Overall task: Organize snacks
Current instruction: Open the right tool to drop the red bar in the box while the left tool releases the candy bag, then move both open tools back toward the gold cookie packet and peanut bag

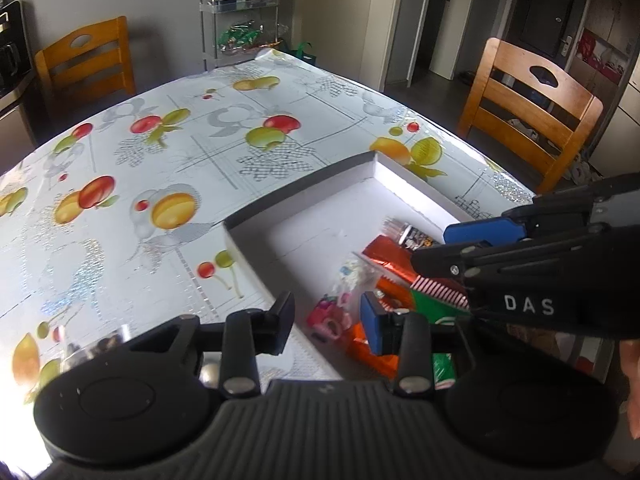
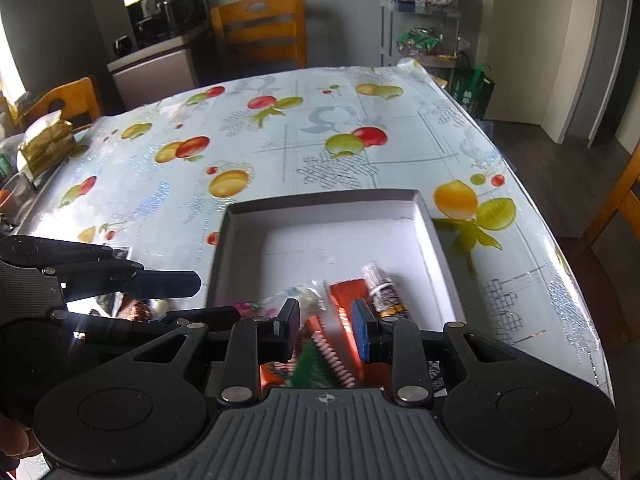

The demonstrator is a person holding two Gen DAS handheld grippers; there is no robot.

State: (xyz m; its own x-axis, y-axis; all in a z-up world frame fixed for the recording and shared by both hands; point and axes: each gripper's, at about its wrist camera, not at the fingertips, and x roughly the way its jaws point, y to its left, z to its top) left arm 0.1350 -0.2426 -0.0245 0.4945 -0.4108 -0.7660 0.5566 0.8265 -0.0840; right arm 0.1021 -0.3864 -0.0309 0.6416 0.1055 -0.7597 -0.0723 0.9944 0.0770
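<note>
Several foil-wrapped snack packets (image 1: 394,276) already lie in the shallow white cardboard box (image 1: 416,196) in the left wrist view, under the left gripper (image 1: 328,320) — jaws parted, empty. From the right wrist, the right gripper (image 2: 326,330) gapes empty over them — more wrapped sweets (image 2: 138,310) wait outside on the fruit-print tablecloth (image 2: 280,152).

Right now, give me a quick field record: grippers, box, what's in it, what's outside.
left gripper: open, nothing between pads, above box's near-left corner
right gripper: open, empty, above snacks
box: shallow, white inside, on fruit-print tablecloth
contents: orange-red wrapper, clear candy bag, dark patterned packet
outside: more snacks left of box
</note>
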